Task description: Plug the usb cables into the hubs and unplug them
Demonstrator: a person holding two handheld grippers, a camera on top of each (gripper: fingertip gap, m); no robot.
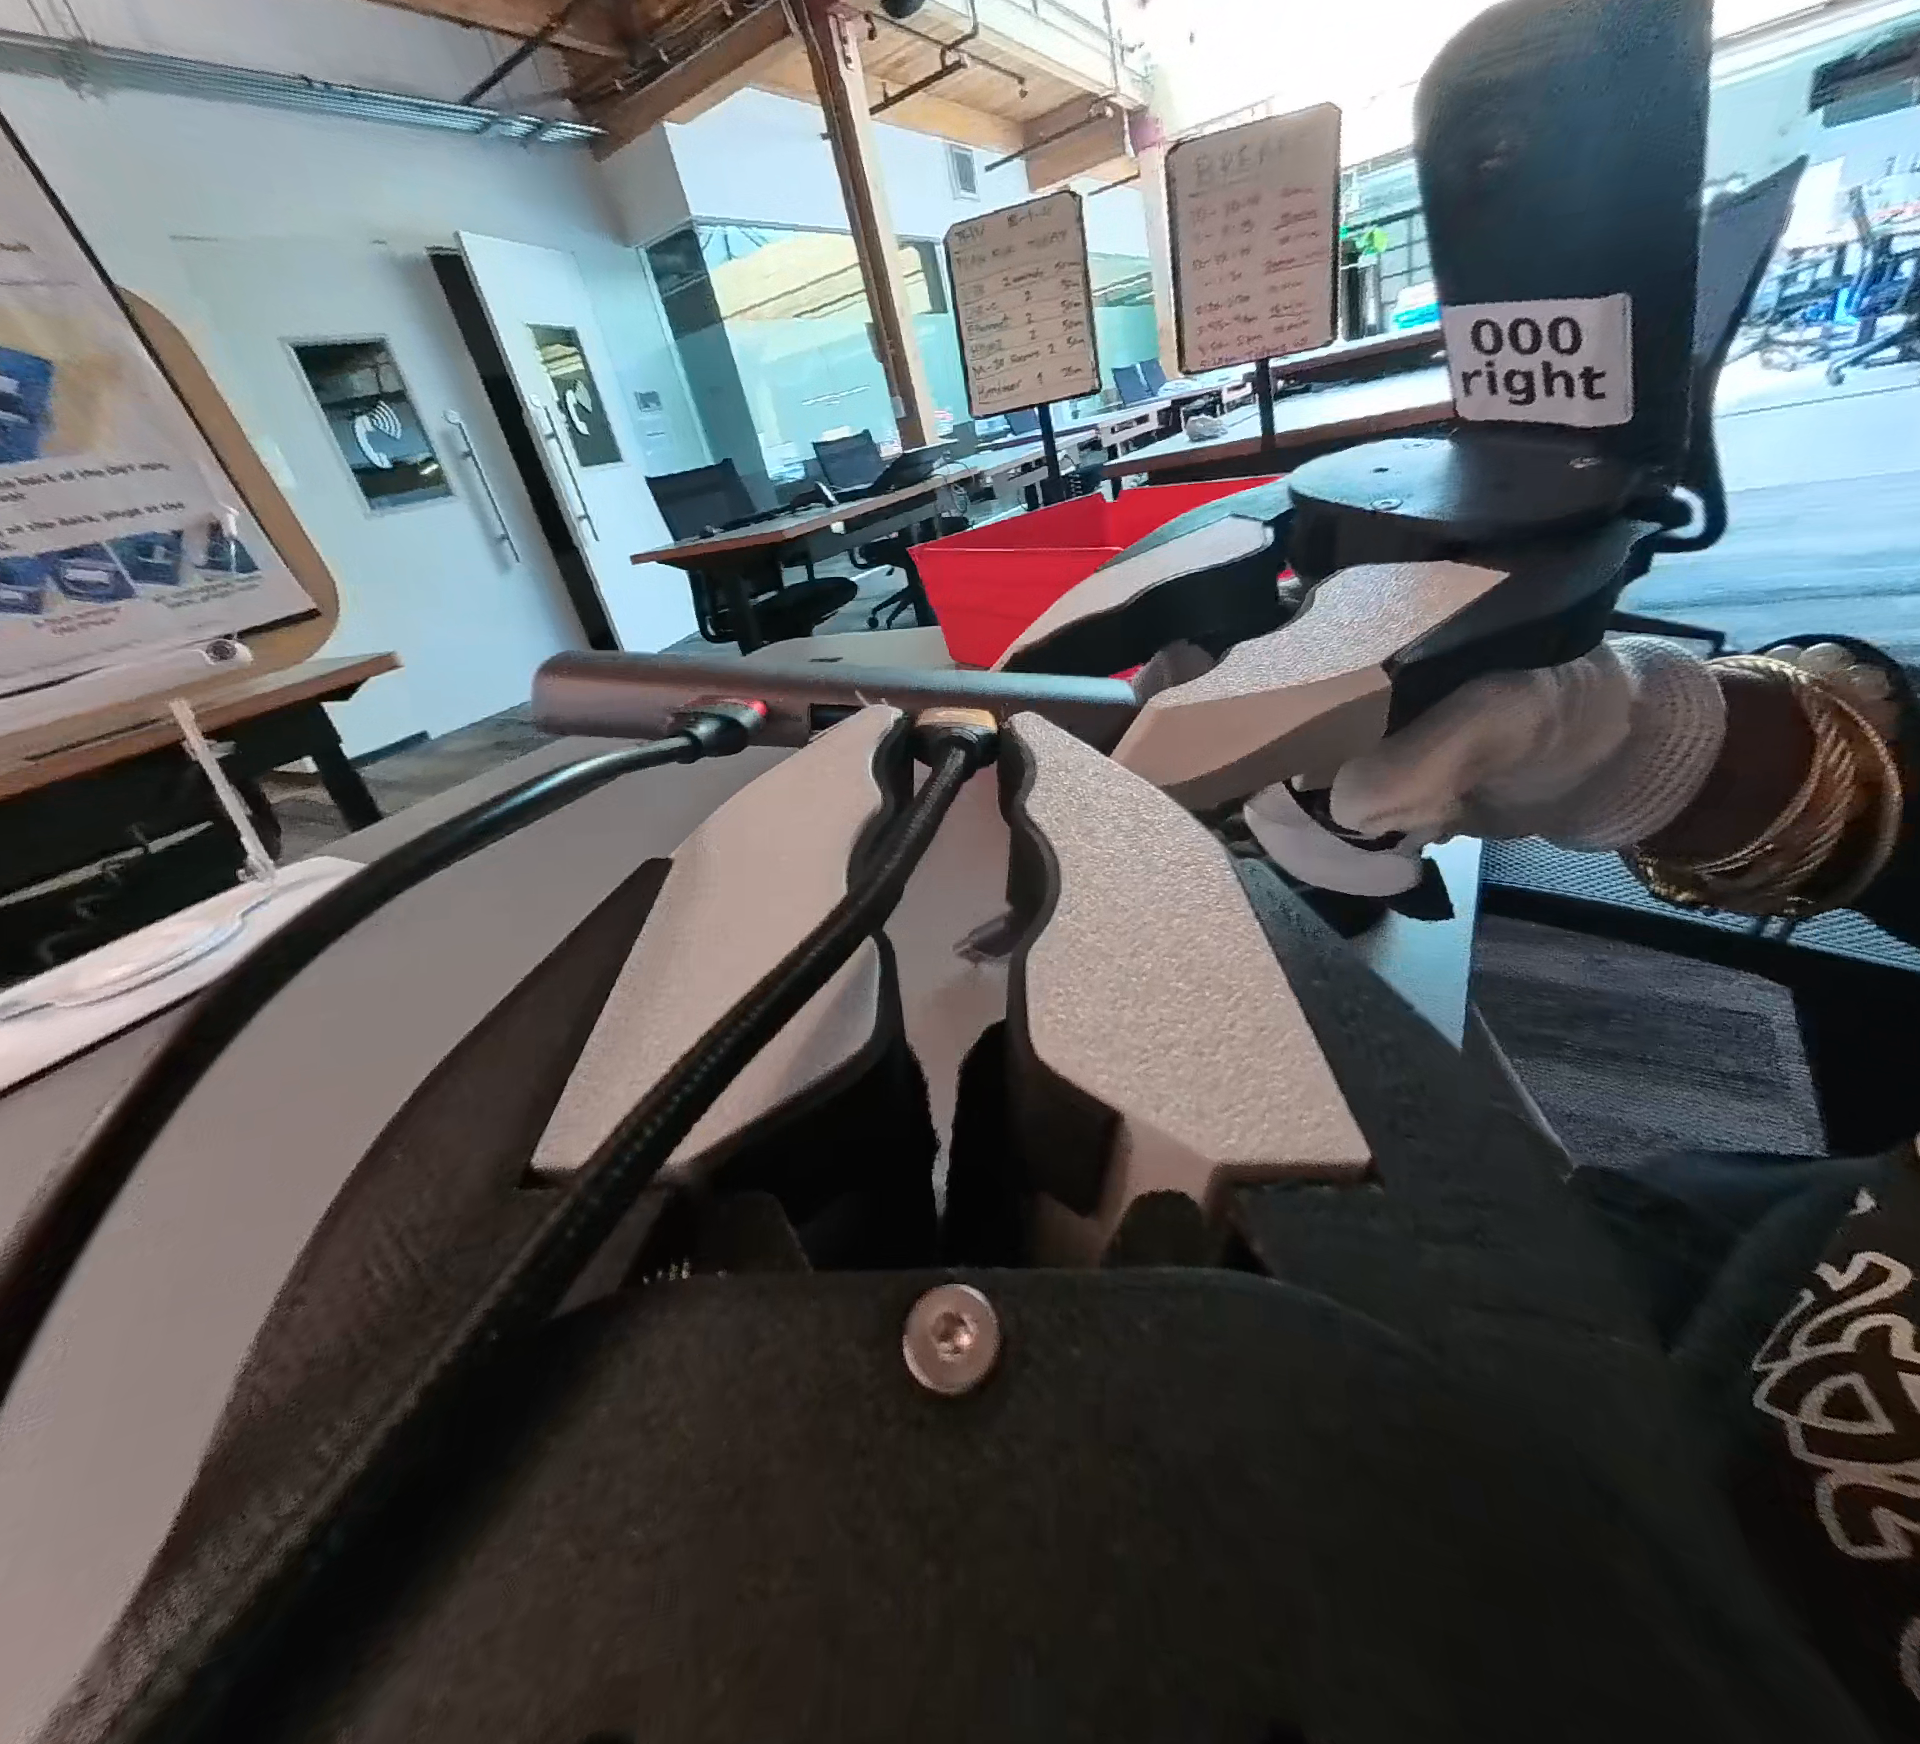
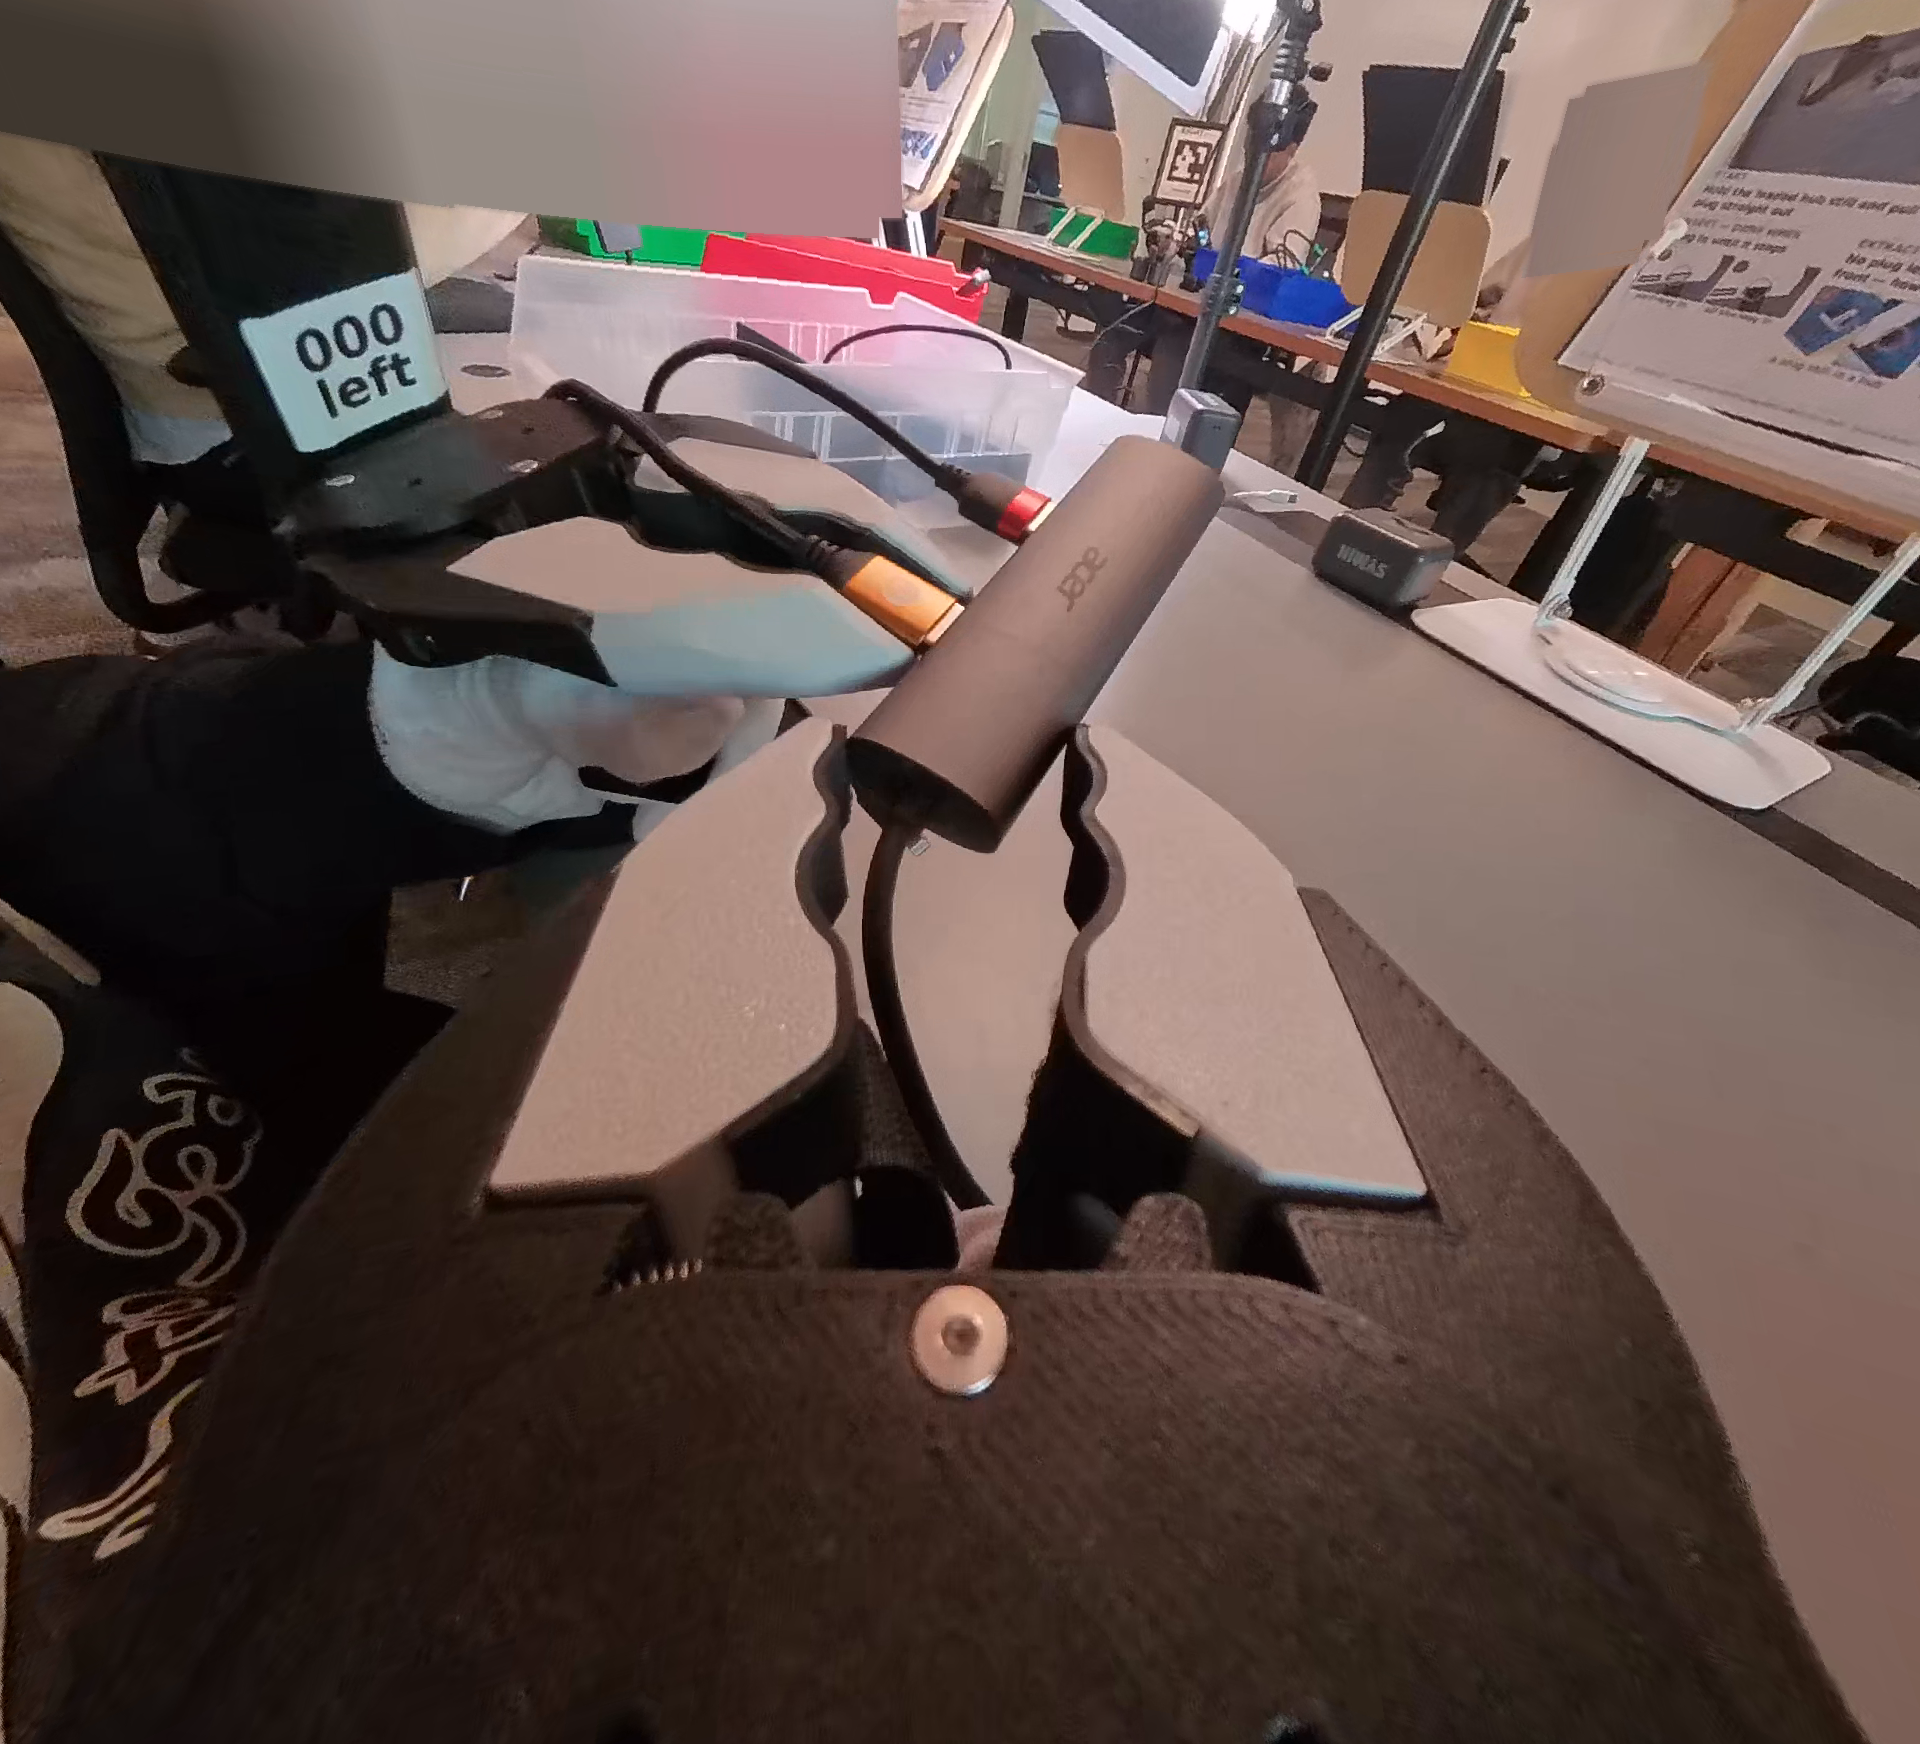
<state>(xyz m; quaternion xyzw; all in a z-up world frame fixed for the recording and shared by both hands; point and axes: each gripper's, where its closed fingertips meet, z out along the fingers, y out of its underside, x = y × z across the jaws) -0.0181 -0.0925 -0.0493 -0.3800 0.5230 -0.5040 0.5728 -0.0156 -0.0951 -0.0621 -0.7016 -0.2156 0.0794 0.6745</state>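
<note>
A dark grey USB hub (image 2: 1039,624) is held in the air, clamped at its near end by my right gripper (image 2: 956,759). In the left wrist view the hub (image 1: 831,692) runs crosswise. My left gripper (image 1: 951,728) is shut on the orange-collared plug (image 1: 951,726) of a braided black cable (image 1: 727,1019), which sits at a port in the hub's side. In the right wrist view that orange plug (image 2: 899,603) meets the hub. A second black cable's red-collared plug (image 2: 1023,515) is seated in another port, also seen in the left wrist view (image 1: 727,718).
A grey table (image 2: 1455,863) lies below. On it are a clear plastic organiser box (image 2: 831,375), a small dark grey adapter block (image 2: 1382,556) and a clear stand holding an instruction sheet (image 2: 1766,240). Red bins (image 1: 1018,582) stand behind. A gloved hand (image 1: 1507,759) holds the right gripper. My two grippers' fingertips are within a few centimetres of each other.
</note>
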